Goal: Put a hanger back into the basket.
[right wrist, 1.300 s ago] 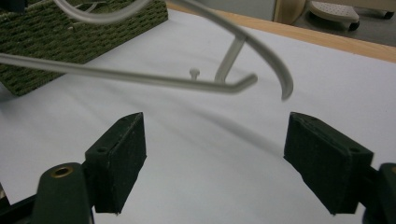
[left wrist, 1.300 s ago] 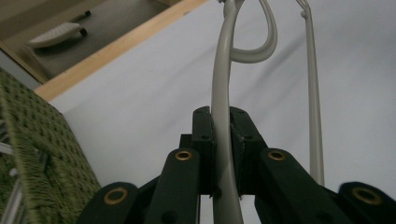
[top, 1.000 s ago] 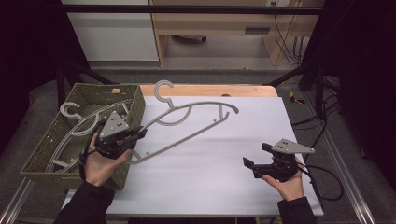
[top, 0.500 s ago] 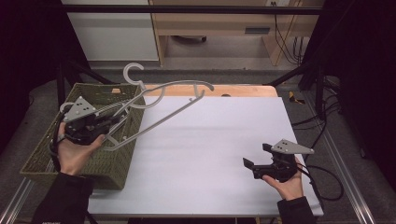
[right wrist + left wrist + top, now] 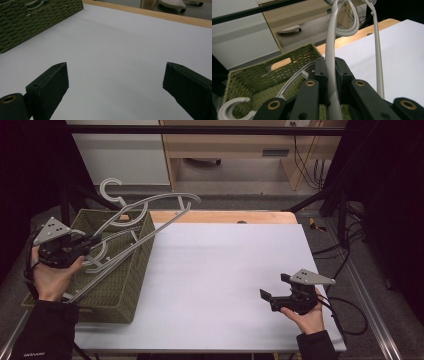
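Left tool (image 5: 87, 247) is carrying the hanger (image 5: 145, 222) off the worktop (image 5: 225, 270), clamped on its bar, now over the basket (image 5: 132, 295); long axis slanting up-right. Right tool (image 5: 272, 295) is idling open.

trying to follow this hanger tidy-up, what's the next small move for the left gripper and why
Probably lower and then let go. The left gripper is shut on the grey hanger, which hangs tilted over the green basket, its far end past the basket's rim above the white table. Other hangers already lie inside, so easing it down among them before opening seems the natural step.
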